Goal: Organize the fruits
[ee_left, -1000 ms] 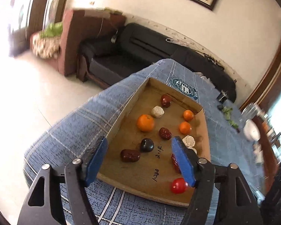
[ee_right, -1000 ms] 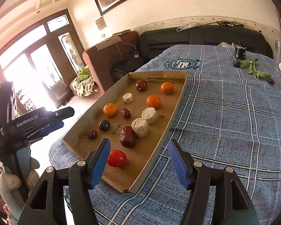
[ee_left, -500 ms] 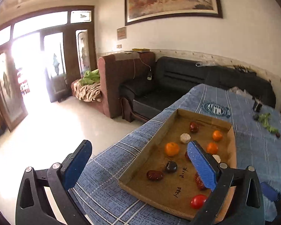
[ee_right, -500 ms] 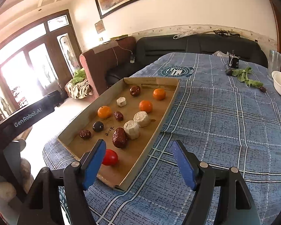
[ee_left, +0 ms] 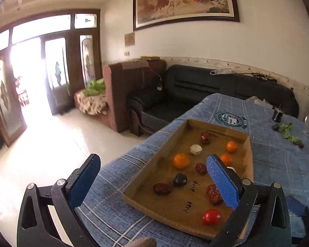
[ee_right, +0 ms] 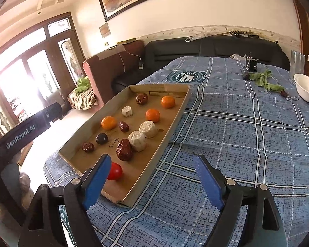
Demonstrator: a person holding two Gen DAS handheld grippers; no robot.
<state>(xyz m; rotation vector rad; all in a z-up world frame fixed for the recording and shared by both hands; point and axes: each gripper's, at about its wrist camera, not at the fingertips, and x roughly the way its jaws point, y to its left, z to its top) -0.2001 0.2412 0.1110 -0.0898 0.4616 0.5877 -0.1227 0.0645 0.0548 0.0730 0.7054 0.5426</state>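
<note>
A shallow cardboard tray [ee_right: 175, 119] lies on the blue plaid tablecloth [ee_right: 247, 133]; it also shows in the left wrist view [ee_left: 160, 158]. In it lie three oranges [ee_right: 152, 115], several red dates [ee_right: 124, 149], a dark plum [ee_right: 101, 138], a red tomato [ee_right: 114, 171] and pale round pieces [ee_right: 137, 140]. My left gripper [ee_left: 152, 183] is open and empty, above the tray's near left corner. My right gripper [ee_right: 154, 183] is open and empty, over the tray's near right corner.
A white bowl [ee_right: 306, 90], green leaves [ee_right: 263, 80], a lone date [ee_right: 284, 93] and a small black item [ee_right: 251, 64] lie at the far right of the table. A black sofa [ee_left: 195, 88] and brown armchair [ee_left: 121, 86] stand beyond the table's edge.
The left gripper has opened wider, tilted up and drawn back leftwards, off the tray. The right gripper has pulled back and lifted a little. The fruits have not moved.
</note>
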